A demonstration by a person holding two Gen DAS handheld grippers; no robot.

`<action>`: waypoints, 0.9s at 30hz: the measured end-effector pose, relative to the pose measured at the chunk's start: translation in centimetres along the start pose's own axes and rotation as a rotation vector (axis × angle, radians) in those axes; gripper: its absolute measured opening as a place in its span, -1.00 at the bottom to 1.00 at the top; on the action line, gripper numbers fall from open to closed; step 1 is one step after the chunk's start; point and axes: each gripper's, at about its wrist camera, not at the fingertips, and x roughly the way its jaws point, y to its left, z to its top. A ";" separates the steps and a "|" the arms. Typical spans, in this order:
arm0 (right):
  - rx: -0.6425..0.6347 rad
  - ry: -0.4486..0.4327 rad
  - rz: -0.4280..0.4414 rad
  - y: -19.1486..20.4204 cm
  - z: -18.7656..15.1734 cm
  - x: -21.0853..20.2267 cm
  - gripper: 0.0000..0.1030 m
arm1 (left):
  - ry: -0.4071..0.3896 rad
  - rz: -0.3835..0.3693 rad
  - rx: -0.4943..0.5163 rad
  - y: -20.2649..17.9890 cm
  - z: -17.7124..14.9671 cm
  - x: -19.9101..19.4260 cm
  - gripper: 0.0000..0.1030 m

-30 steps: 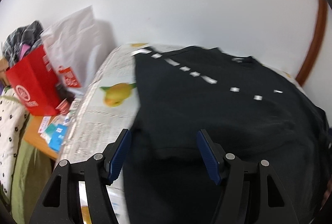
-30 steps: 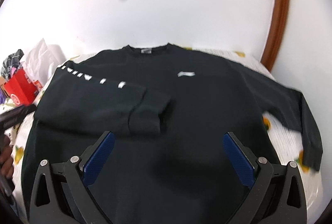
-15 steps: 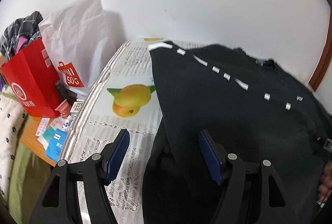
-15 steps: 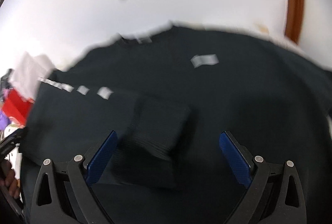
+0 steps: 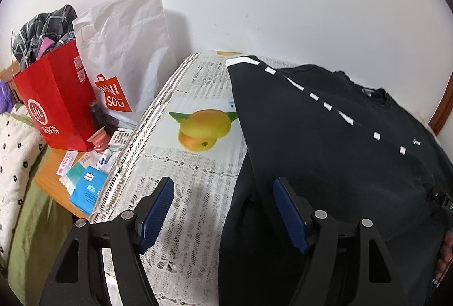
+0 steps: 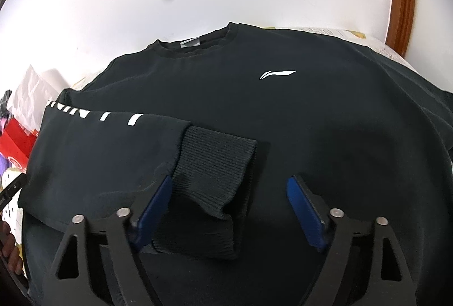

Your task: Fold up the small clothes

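A black long-sleeved sweatshirt (image 6: 283,113) lies flat on the table, neck toward the wall. Its left sleeve (image 6: 113,153), with white marks, is folded across the chest, and the ribbed cuff (image 6: 215,167) lies between my right gripper's (image 6: 230,204) open fingers, close above the cloth. My left gripper (image 5: 223,209) is open and empty over the sweatshirt's left edge (image 5: 325,150), one finger above the tablecloth, the other above the black cloth.
The table has a white lace cloth with a mango print (image 5: 203,127). Left of it a lower wooden surface holds a red bag (image 5: 56,107), a white Miniso bag (image 5: 127,62) and small packets (image 5: 87,181). A white wall stands behind.
My right gripper has moved down and closer to the folded sleeve's cuff and its fingers have narrowed. My left gripper has shifted left to the sweatshirt's edge.
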 end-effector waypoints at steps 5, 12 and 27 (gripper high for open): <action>-0.025 -0.004 0.014 0.3 -0.1 -0.1 0.27 | 0.010 0.021 0.009 0.8 -0.1 -0.4 0.41; -0.004 -0.015 0.036 0.2 0.0 -0.3 -0.23 | 0.049 0.017 0.006 2.0 0.0 0.1 0.39; -0.010 -0.030 0.016 1.0 0.0 -1.0 0.10 | 0.090 -0.048 0.085 0.5 -0.6 1.6 0.38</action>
